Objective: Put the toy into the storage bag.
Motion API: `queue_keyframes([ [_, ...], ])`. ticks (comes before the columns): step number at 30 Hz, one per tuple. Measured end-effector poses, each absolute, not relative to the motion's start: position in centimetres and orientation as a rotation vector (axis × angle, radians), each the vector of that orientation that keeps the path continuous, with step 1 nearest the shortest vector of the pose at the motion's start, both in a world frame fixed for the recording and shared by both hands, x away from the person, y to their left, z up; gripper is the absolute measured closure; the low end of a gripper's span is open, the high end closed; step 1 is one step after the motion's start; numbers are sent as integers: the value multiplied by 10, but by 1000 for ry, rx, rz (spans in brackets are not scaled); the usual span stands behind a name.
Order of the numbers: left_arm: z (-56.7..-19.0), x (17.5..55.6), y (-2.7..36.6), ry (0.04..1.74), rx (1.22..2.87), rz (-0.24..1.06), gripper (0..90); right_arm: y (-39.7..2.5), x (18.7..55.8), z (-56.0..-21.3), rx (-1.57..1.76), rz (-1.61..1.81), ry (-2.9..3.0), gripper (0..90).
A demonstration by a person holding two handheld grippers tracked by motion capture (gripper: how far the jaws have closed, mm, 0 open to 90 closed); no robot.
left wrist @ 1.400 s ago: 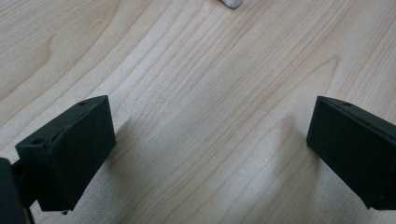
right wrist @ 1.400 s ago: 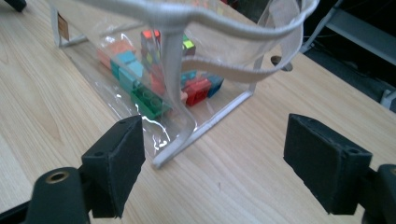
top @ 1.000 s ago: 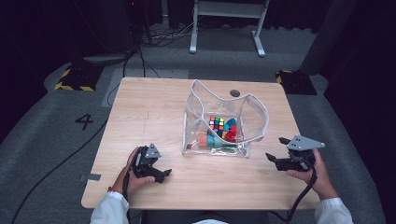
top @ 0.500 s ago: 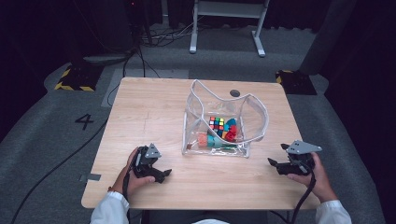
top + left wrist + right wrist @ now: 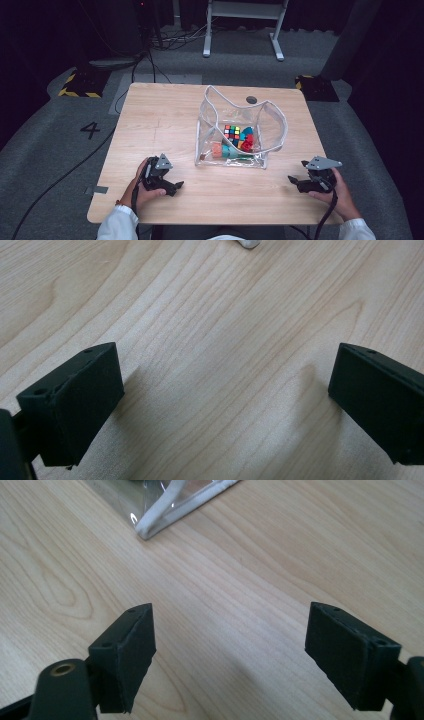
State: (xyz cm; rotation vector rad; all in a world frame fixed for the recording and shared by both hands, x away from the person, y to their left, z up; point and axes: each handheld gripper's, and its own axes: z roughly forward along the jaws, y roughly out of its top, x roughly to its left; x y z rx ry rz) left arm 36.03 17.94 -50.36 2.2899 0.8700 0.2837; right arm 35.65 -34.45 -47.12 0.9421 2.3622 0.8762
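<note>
I am looking down on the wooden desk (image 5: 165, 125) from the high view, and I am seeing a clear plastic pouch (image 5: 240, 127) standing open near the middle of it, a little toward the right. Inside the pouch I am making out a colourful puzzle cube (image 5: 231, 132), with an orange piece (image 5: 216, 149) and some teal and red toys (image 5: 245, 142) lying beside it on the pouch floor.

I am holding the left gripper (image 5: 167, 185) low at the near left of the desk, well apart from the pouch and pointing roughly toward the right. In the left gripper view its jaws are standing wide apart with bare wood grain between them, gripping nothing; a small pale bit of something (image 5: 247, 243) is peeking in at the top edge, too cropped for me to identify.

I am holding the right gripper (image 5: 296, 180) at the near right of the desk, near the pouch's near right corner but not touching it. In the right gripper view its jaws are also spread wide and holding nothing, and the white-trimmed corner of the pouch (image 5: 175, 505) is sitting ahead of them, toward the upper left.

A small dark round spot (image 5: 251, 100) is showing on the desk just behind the pouch.
</note>
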Motion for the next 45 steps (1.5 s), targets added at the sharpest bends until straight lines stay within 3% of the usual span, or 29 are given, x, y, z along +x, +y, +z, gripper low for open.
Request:
queue_keyframes([
  [23,-504,360,179,870,2288,286,12,-377,338,-503,1154,1023,2313,181],
  [45,-504,361,179,873,2291,285,8,-384,334,-503,1182,999,2274,176],
])
